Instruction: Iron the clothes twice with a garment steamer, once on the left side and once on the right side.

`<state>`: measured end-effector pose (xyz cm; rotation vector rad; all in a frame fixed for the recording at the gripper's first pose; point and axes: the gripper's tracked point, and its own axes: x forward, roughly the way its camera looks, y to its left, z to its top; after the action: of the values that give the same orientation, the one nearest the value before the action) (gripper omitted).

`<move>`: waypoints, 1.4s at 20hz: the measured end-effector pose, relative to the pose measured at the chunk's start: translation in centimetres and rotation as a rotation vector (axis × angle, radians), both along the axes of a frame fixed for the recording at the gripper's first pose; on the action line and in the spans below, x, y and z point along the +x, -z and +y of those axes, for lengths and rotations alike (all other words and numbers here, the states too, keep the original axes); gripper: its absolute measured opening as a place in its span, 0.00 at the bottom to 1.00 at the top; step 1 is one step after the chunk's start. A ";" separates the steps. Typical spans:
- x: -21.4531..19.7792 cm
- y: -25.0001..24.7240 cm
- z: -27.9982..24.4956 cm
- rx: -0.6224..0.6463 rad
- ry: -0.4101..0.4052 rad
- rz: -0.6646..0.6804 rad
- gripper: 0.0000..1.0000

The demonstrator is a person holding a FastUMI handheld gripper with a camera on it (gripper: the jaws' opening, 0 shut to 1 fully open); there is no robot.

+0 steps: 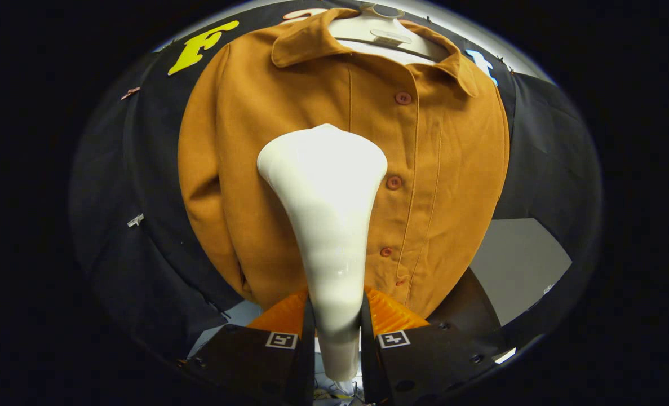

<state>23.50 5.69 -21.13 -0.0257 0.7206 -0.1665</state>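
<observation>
One white garment steamer stands gripped in the gripper, both fingers pressing its handle. Its head meets one brown shirt with four buttons, on one hanger.

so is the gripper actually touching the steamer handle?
Touching. Gripper view: both fingers of the gripper press the white garment steamer handle from either side, with no gap.

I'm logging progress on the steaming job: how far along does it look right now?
Done: the gripper is shut on the white plastic garment steamer, both fingers pressing its handle. In hand: the steamer head is raised before the mustard-brown buttoned shirt on the white hanger, beside the button placket. Left: I cannot tell whether either side has been passed yet.
</observation>
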 end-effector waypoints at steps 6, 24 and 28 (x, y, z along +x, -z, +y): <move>-0.8 3.0 0.0 0.004 -0.001 0.069 0.37; -5.3 11.9 0.0 0.027 -0.012 0.277 0.37; -6.5 13.3 -0.1 0.037 -0.017 0.309 0.37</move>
<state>17.04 5.59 -34.48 -0.0224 1.0318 -0.1345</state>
